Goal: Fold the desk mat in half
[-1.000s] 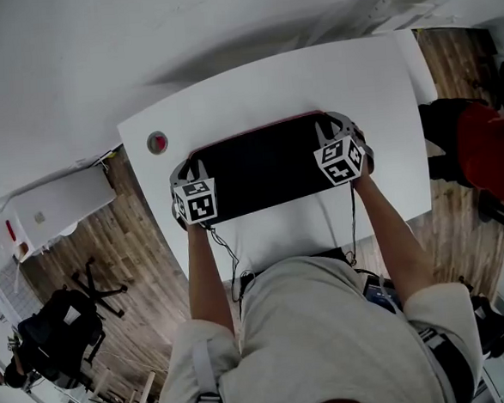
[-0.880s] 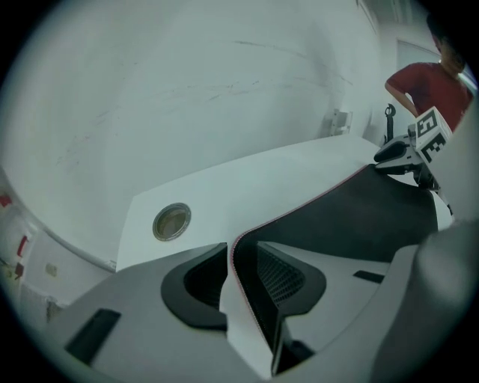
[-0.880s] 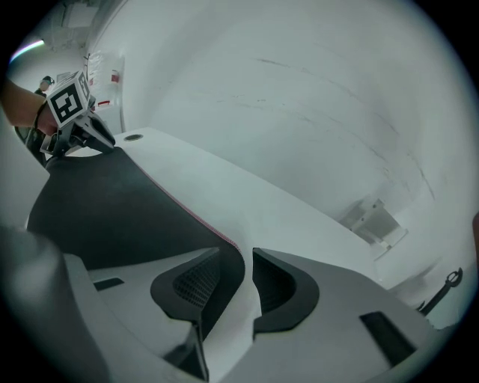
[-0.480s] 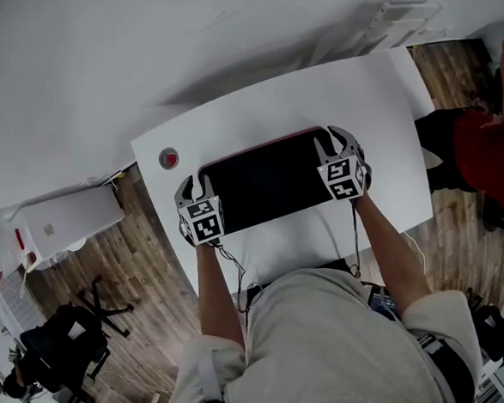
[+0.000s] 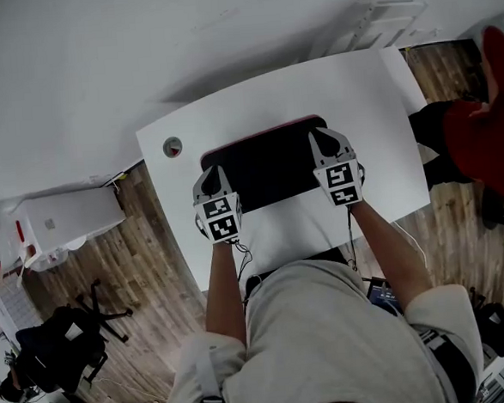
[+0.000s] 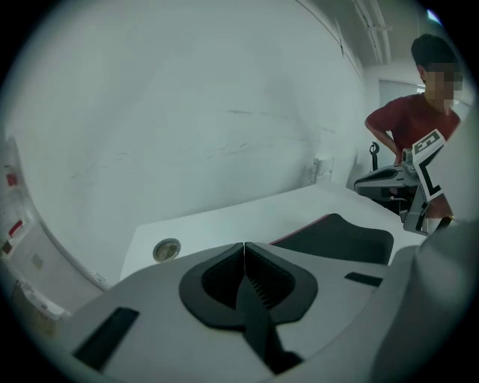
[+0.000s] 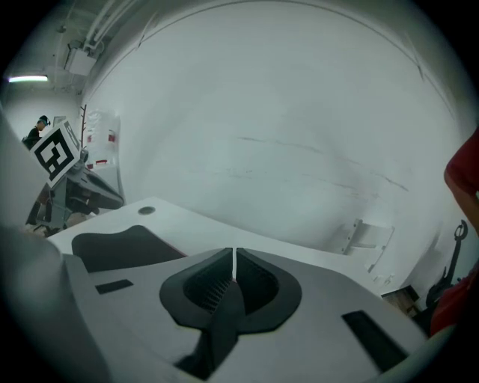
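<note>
Two pairs of jaws are closing: your left hand-held gripper (image 5: 215,176) and right hand-held gripper (image 5: 324,136) each pinch a dark strip of the desk mat (image 5: 266,162) at its near long edge. The mat's long axis runs left to right across the white desk (image 5: 374,102).

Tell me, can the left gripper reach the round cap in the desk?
Probably yes: only bare desk lies between the left gripper and the round cap. But its fingers are closing on the desk mat, so it must let go.
</note>
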